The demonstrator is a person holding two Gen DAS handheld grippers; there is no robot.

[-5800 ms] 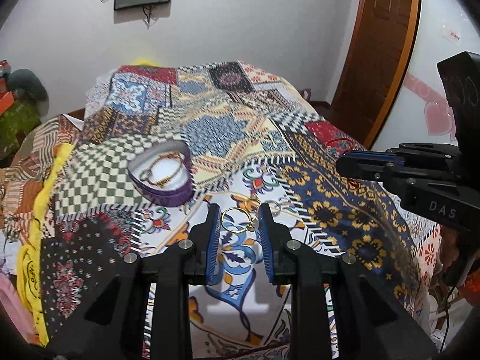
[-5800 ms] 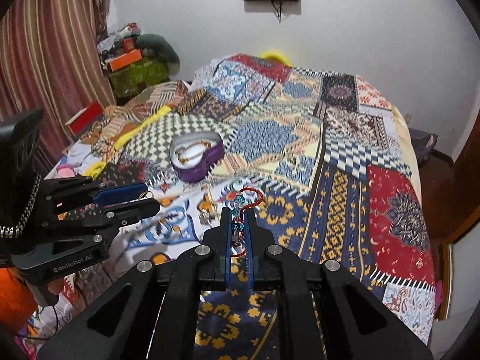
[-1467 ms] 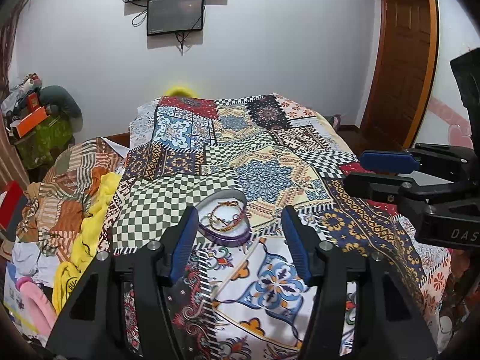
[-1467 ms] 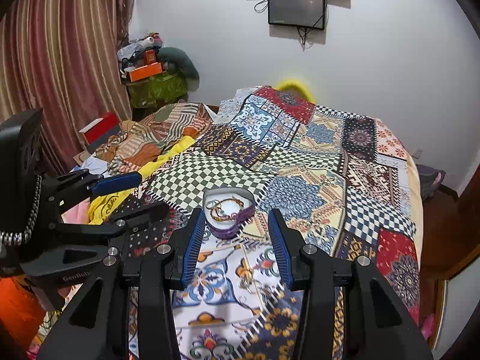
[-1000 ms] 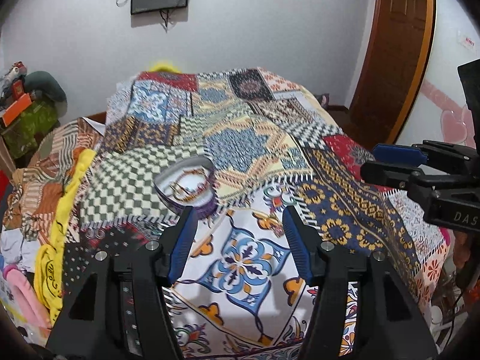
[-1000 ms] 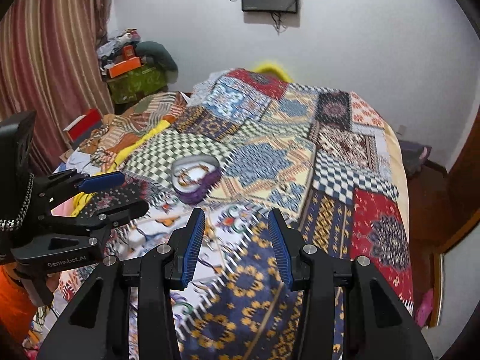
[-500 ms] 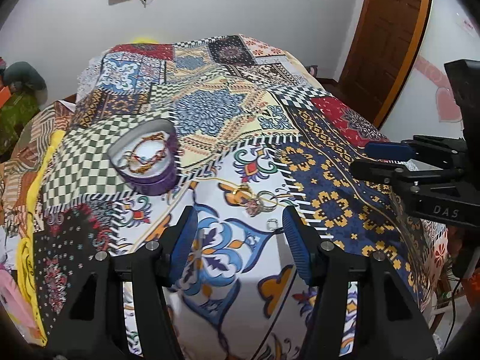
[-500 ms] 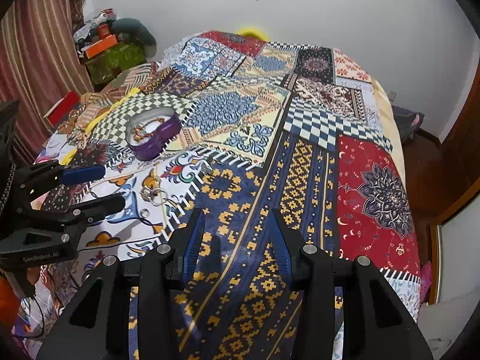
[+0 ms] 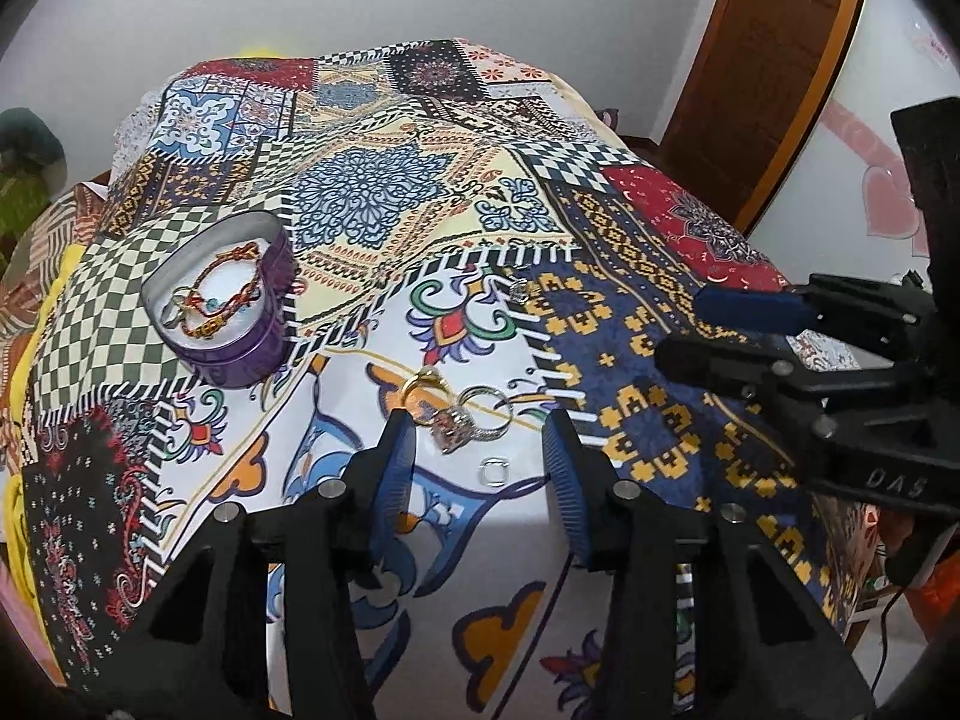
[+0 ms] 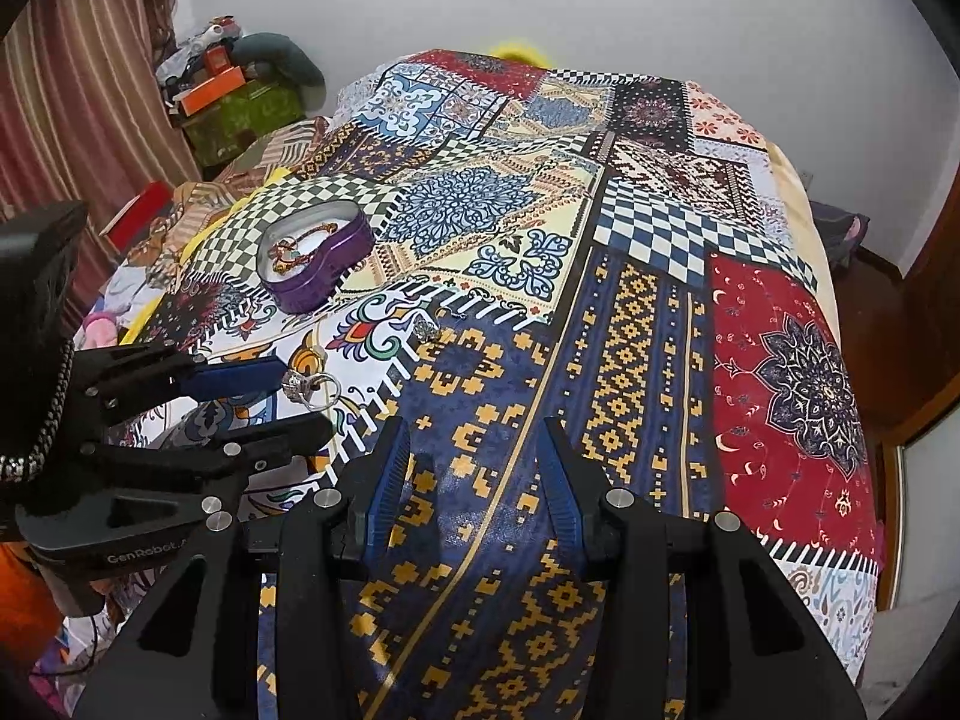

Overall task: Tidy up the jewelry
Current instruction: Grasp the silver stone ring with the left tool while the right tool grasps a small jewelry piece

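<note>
- The left gripper (image 9: pixel 477 450) hangs over the bedspread (image 9: pixel 384 204) with its jaws spread wide and nothing between them.
- Just ahead of its blue fingertips (image 9: pixel 396 450) lies a small cluster of rings (image 9: pixel 462 414) on a white patch of the cloth: a gold ring, a large silver hoop, and a ring with a stone setting, lying touching or overlapping.
- A small silver ring (image 9: pixel 493 471) lies alone on the cloth, between the two fingers and a little nearer than the cluster.
- Another small silver piece (image 9: pixel 519 290) lies farther along the bed, where the white patch meets the dark blue and gold one.
- A purple tin (image 9: pixel 240 348) with no lid on it sits to the left on the green checked patch, near the bed's left edge. Red and gold bracelets (image 9: pixel 213 306) lie inside on its white lining.
- The right gripper (image 10: pixel 474 468) hangs over the dark blue and gold strip, nearer the bed's right side, jaws also wide apart and holding nothing.
- From the right wrist view, the left gripper (image 10: pixel 258 402) shows at the left, with the ring cluster (image 10: pixel 309 387) just beyond its tips.
- A brown wooden door (image 9: pixel 774 60) stands past the bed's far right corner, and a white wall (image 10: pixel 660 12) rises behind the bed.
</note>
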